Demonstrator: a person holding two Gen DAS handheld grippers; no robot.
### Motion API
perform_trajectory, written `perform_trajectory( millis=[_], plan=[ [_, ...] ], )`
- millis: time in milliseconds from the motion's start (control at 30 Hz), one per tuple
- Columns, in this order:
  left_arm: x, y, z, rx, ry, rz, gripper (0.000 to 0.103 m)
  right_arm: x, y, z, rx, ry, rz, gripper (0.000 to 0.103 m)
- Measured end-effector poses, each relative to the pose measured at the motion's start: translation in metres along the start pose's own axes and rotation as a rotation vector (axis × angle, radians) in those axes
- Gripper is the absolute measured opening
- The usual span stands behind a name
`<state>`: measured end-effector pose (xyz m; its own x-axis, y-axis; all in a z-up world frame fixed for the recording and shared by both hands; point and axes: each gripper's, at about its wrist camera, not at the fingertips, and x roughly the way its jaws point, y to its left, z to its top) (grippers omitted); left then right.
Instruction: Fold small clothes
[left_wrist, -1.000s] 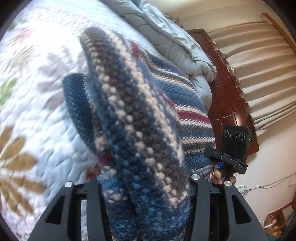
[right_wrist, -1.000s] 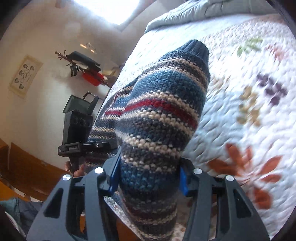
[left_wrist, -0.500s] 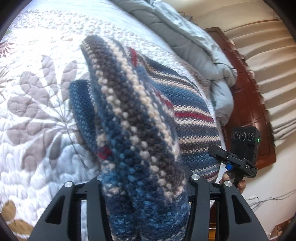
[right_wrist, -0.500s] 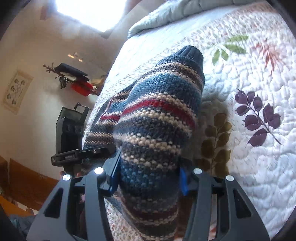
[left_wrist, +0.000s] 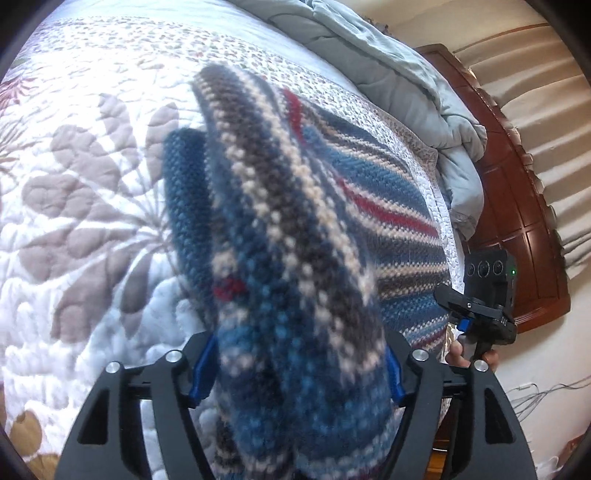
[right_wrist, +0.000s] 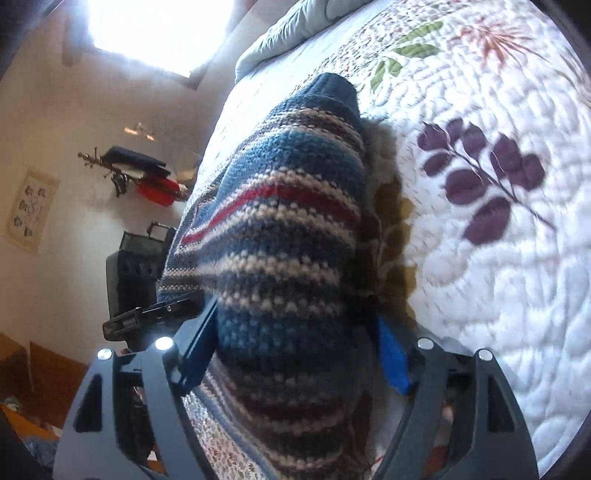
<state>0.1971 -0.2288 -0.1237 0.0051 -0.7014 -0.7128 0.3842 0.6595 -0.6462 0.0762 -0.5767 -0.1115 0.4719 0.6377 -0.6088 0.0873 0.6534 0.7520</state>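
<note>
Left wrist view shows our left gripper (left_wrist: 295, 373) and right gripper (right_wrist: 295, 354) opening their jaws, the striped knit sweater (left_wrist: 295, 229) between them and draped over the quilted bed (left_wrist: 92, 184); we should back straight out so the fold lies undisturbed.

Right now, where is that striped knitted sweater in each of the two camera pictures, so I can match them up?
Left wrist view: the blue, grey, cream and red striped knitted sweater fills the centre, running down between the fingers.
Right wrist view: the same sweater fills the centre-left, its dark blue ribbed cuff at the top.
Shared landmark: the white floral quilted bedspread beneath it.
</note>
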Motion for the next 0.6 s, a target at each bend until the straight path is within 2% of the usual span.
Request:
perform_trajectory(
  millis=[200,300,333,400,467,533,600],
  plan=[
    [-0.03,-0.014,-0.04,0.025,-0.051,0.072,0.075,-0.02,0.014,-0.049,-0.049,0.013,-0.076,0.077],
    [-0.037,-0.018,-0.068,0.039,-0.057,0.107,0.075,-0.026,0.018,-0.078,-0.053,0.025,-0.078,0.075],
    [-0.036,-0.016,-0.078,0.034,-0.054,0.117,0.075,-0.028,0.018,-0.088,-0.049,0.024,-0.074,0.072],
    [-0.032,-0.009,-0.086,-0.002,-0.038,0.121,0.076,-0.029,0.016,-0.098,-0.038,0.016,-0.093,0.047],
    [-0.031,0.001,-0.092,-0.047,-0.049,0.104,0.075,-0.029,0.005,-0.104,0.028,0.001,-0.093,0.034],
    [-0.033,0.002,-0.094,-0.066,-0.059,0.109,0.074,-0.028,-0.005,-0.109,0.093,-0.006,-0.053,0.03],
    [-0.032,-0.001,-0.097,-0.043,-0.056,0.149,0.074,-0.027,-0.007,-0.111,0.093,-0.015,-0.06,0.028]
  ],
)
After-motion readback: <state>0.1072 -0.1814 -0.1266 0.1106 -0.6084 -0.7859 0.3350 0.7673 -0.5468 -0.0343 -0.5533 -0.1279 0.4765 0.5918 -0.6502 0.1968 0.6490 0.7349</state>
